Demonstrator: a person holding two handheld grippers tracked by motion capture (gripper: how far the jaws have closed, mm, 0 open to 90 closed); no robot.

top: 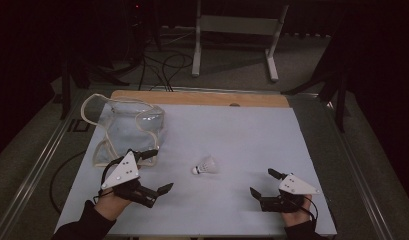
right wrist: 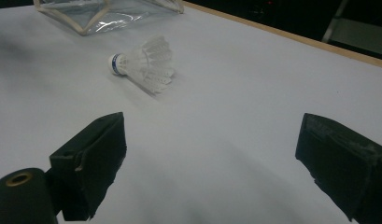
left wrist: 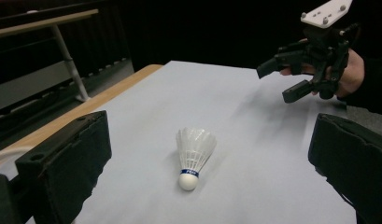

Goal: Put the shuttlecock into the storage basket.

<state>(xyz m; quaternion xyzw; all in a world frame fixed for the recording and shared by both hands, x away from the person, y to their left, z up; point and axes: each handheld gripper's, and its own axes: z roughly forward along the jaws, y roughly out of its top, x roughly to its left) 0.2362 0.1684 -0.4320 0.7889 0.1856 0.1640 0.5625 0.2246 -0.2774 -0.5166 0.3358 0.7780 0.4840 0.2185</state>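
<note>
Two grippers rest near the front edge of the table [top: 252,125] in the high view. The left gripper [top: 161,171] sits toward the front left corner, jaws spread apart and holding nothing. The right gripper [top: 262,182] sits toward the front right corner, jaws likewise spread and holding nothing. The shuttlecock [top: 205,166] lies on its side on the table between the two grippers, slightly farther from the front edge than both and touching neither. A clear bag [top: 127,125] lies toward the back left corner, just behind the left gripper.

Left gripper view: the shuttlecock [left wrist: 194,154] lies ahead of the released jaws, between their lines, cork end toward the camera and feathers pointing away. No contact exists between jaws and shuttlecock. The right gripper [left wrist: 281,79] is held above the table at upper right, jaws apart, gripped by a hand [left wrist: 350,74].

Right gripper view: the shuttlecock [right wrist: 144,63] lies ahead of the left-hand jaw, well apart from it, cork pointing left. The bag [right wrist: 104,11] lies beyond it at the top edge of the view. The jaws stand wide apart and empty.
</note>
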